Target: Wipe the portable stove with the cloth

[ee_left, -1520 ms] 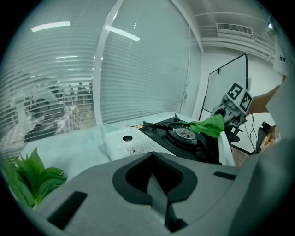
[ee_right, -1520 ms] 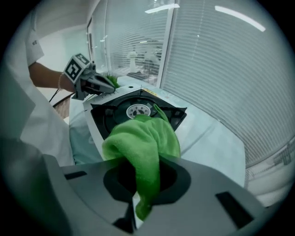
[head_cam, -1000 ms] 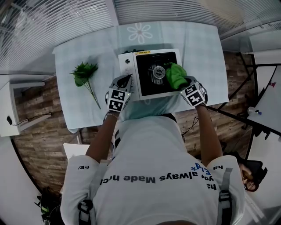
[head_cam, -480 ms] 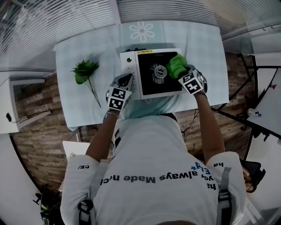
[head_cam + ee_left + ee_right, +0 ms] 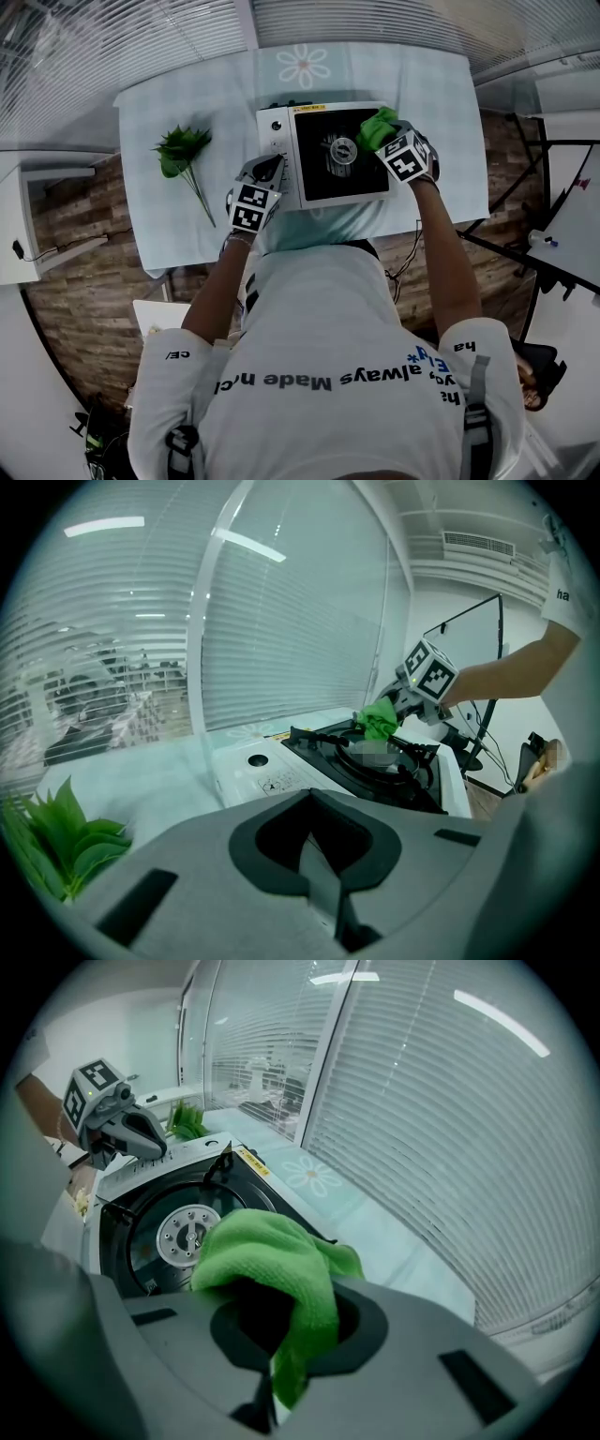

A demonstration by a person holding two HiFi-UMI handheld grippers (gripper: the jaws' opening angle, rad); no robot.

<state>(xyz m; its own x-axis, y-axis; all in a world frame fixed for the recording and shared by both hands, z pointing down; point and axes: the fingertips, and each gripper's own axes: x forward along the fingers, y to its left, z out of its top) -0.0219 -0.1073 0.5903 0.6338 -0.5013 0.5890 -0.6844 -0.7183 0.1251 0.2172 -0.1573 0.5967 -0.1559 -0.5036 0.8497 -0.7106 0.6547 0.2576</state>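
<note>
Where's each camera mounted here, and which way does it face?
Head view: on the person's head, steeply down onto the portable stove, torso, left gripper and right gripper.
Left gripper view: on the left gripper, across the stove toward the right gripper's green cloth; own shut jaws, right forearm show.
Right gripper view: on the right gripper, over its clamped cloth and the burner toward the left gripper.
Shared: gripper views face each other; both show the stove.

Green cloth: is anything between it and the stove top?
Nothing visible. The fuzzy green cloth, clamped in the right tool, is at the white portable stove's black top, beside its round metal burner.
</note>
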